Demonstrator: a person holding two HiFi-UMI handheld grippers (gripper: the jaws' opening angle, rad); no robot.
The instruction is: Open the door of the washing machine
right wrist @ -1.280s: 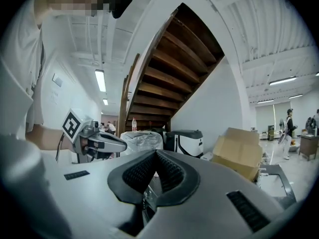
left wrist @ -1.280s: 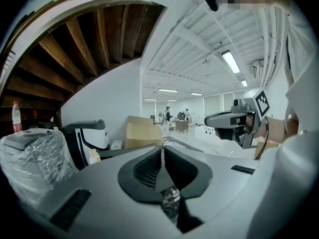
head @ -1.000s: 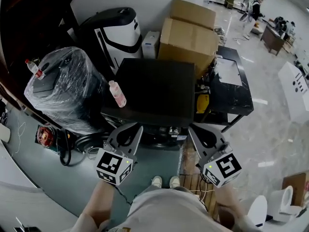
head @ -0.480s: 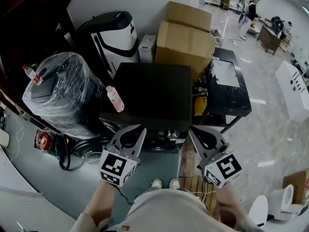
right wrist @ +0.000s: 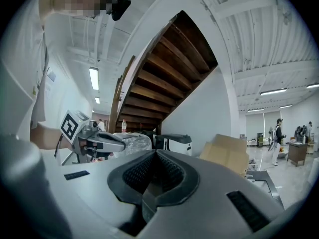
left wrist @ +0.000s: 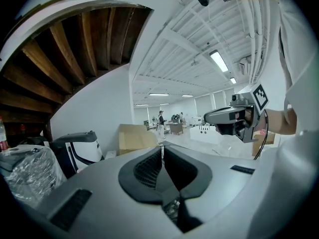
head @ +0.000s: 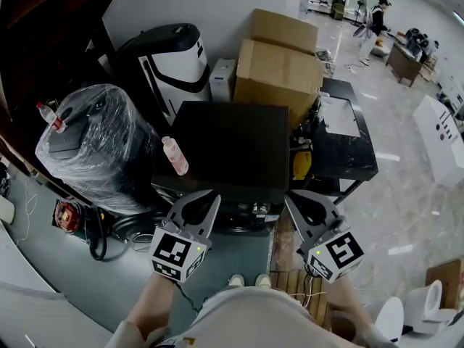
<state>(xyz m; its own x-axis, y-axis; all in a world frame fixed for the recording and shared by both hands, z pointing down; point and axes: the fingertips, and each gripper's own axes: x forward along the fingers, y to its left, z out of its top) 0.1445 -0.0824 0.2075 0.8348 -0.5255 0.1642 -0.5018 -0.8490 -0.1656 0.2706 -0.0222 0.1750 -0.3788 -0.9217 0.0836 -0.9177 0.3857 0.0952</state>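
Observation:
The washing machine point(head: 232, 145) is a dark box with a black top, seen from above in the head view. Its front panel point(head: 250, 210) shows only as a thin strip, and the door is hidden below that edge. My left gripper point(head: 206, 196) hovers just before the front's left part, jaws together and empty. My right gripper point(head: 296, 197) hangs at the front's right corner, also shut on nothing. In the left gripper view the left gripper point(left wrist: 162, 149) has its pads closed. The right gripper point(right wrist: 156, 152) looks the same in the right gripper view. Neither touches the machine.
A plastic-wrapped bundle point(head: 98, 143) and a pink bottle point(head: 175, 156) crowd the machine's left side. A white and black appliance point(head: 174, 60) and cardboard boxes point(head: 283, 60) stand behind. A black table point(head: 346, 133) is at the right. Cables point(head: 98, 227) lie on the floor at the left.
Both grippers stay in about the same place before the machine. Only the head view has shifted slightly.

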